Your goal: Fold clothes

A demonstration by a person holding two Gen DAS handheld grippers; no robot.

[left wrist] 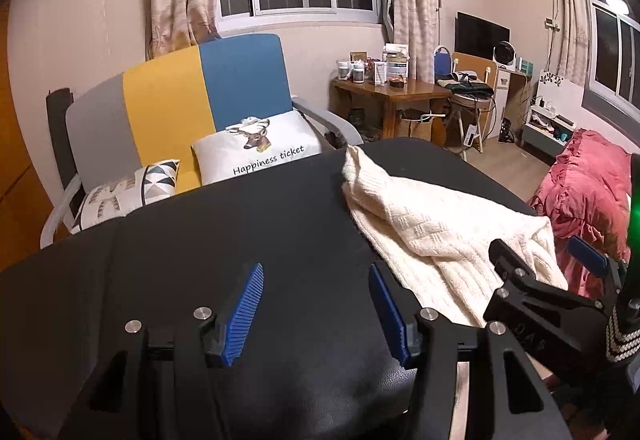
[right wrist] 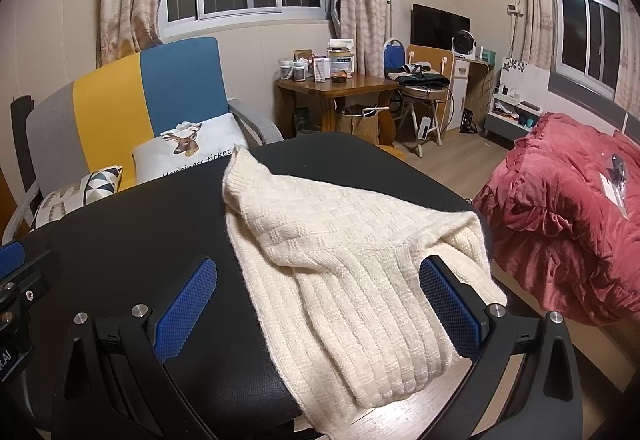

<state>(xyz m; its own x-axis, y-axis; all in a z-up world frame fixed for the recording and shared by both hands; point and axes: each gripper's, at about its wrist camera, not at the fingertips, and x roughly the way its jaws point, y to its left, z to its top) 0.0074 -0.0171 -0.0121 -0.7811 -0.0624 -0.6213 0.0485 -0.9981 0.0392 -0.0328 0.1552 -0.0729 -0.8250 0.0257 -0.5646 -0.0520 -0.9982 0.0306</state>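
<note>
A cream knit sweater (right wrist: 344, 260) lies crumpled on the right part of a black table (right wrist: 140, 224), its near end hanging over the table's front edge. My right gripper (right wrist: 320, 292) is open wide just above it, one blue pad on each side of the cloth and neither pressing on it. In the left wrist view the sweater (left wrist: 440, 236) lies to the right of my left gripper (left wrist: 316, 304), which is open over the bare black table (left wrist: 240, 220) with nothing between its fingers. The right gripper (left wrist: 544, 256) shows at that view's right edge, over the sweater.
Behind the table stands an armchair (left wrist: 168, 108) in grey, yellow and blue with two cushions (left wrist: 260, 148). A wooden side table (right wrist: 332, 88) with jars stands further back. A red quilted bed (right wrist: 568, 232) lies to the right, across a strip of wooden floor.
</note>
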